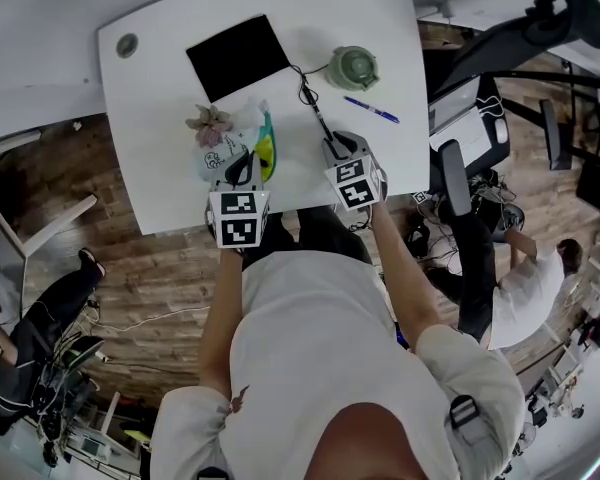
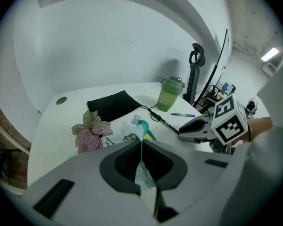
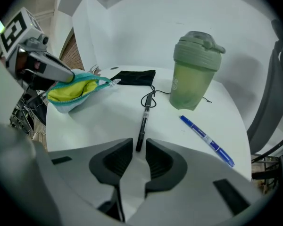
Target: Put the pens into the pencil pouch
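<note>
From the head view, the person is standing at a white table on a wood-plank floor, with another person sitting off to the left. The left claw is pinching the pouch, and a plant is sitting just beyond it. The right claw is pointing down at the near end of the black pen. The blue pen and a cup are lying farther out.

In the left gripper view, the jaws are pressing together on the pouch's fabric. A white wall is rising behind the table.

In the right gripper view, the jaws are standing narrowly apart. The black pen's end is lying between their tips on the bare table, not gripped. The blue pen is lying to their right, and the pouch is gaping yellow at the left.
</note>
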`<state>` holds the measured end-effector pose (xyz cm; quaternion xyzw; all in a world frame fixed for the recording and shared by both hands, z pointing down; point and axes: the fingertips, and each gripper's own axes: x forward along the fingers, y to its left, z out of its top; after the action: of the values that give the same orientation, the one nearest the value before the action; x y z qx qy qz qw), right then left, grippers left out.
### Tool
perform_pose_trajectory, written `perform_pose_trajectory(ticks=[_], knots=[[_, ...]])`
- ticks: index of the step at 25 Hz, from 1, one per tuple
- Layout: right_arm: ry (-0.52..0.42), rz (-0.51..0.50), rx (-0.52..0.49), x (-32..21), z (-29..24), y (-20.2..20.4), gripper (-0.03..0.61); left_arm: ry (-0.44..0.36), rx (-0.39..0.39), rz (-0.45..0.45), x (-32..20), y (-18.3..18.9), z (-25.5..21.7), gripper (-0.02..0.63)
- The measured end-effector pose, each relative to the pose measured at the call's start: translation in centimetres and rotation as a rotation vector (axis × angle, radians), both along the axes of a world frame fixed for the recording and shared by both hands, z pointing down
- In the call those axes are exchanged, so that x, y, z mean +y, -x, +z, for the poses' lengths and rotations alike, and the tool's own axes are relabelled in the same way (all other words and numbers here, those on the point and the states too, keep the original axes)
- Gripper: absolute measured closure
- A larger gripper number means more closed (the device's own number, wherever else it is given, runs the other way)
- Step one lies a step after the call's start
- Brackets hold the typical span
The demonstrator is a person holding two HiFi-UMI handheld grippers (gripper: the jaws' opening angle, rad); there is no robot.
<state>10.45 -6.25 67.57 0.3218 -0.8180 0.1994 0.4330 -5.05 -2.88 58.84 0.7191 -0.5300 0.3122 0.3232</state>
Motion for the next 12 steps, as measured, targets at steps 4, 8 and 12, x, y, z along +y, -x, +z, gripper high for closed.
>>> perform_pose_trajectory(ticks=[4,8,12], knots=[[0.000,0.009,0.004,-0.05,0.09,0.02,0.494,-0.010,0.025,0.030,0.09,0.35,-0.67,0.609],[0.017,0.028,-0.020,-0.10,0.22,0.19,0.545,-0.018,0.047,0.041,0.28,0.58,-0.66,0.609],[0.026,0.024,-0.026,0.05,-0.06,0.26,0.546,-0.023,0.053,0.057,0.31,0.63,-0.75,0.609]])
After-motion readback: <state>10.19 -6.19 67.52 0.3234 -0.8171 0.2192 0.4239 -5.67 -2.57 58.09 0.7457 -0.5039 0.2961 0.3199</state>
